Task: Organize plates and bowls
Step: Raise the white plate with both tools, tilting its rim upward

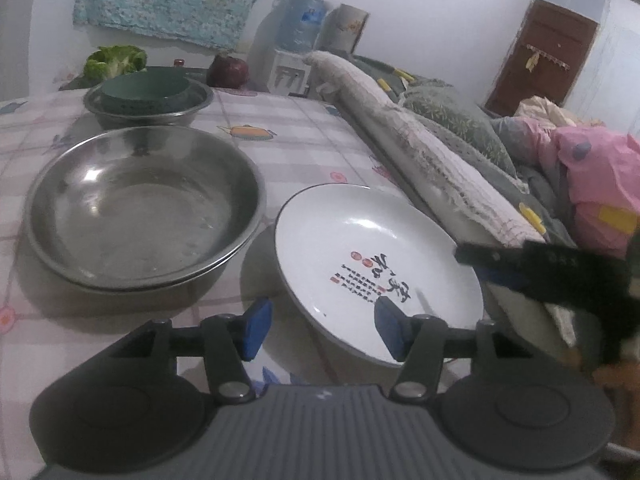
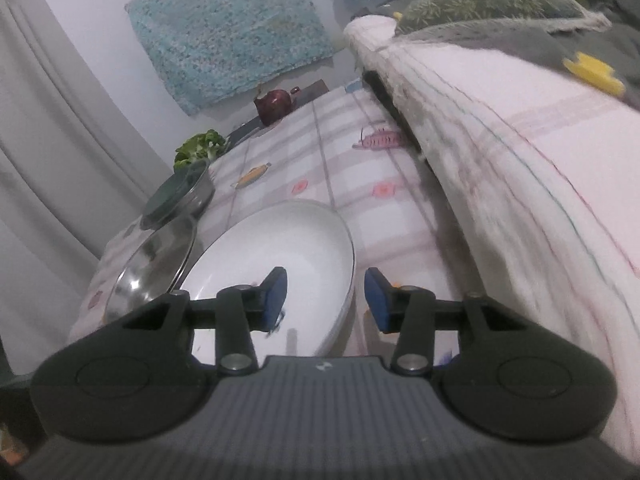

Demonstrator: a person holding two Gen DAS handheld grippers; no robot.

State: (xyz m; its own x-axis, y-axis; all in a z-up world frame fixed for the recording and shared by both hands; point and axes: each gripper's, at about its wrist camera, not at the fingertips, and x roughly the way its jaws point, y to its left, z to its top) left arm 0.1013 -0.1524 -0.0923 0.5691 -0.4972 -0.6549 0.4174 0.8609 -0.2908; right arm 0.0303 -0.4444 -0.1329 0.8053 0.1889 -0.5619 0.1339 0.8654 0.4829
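Observation:
A white plate (image 1: 372, 252) with black calligraphy lies on the checked tablecloth (image 1: 304, 148), its right side near the table's edge. My left gripper (image 1: 323, 328) stands open over the plate's near rim, and neither blue pad presses on it. In the right wrist view the same plate (image 2: 280, 248) has its right rim between the spread pads of my right gripper (image 2: 325, 300), which is open too. The right gripper's fingers (image 1: 520, 256) show at the plate's right edge. Two stacked steel bowls (image 1: 144, 208) sit left of the plate. Behind them, a dark green bowl (image 1: 148, 90) rests in another steel bowl (image 1: 120, 116).
Broccoli (image 1: 116, 60) and a red onion (image 1: 228, 70) lie at the table's far end. A rolled blanket (image 1: 420, 148) and bedding run along the table's right edge. A water bottle (image 1: 302, 20) stands behind, below a wall cloth.

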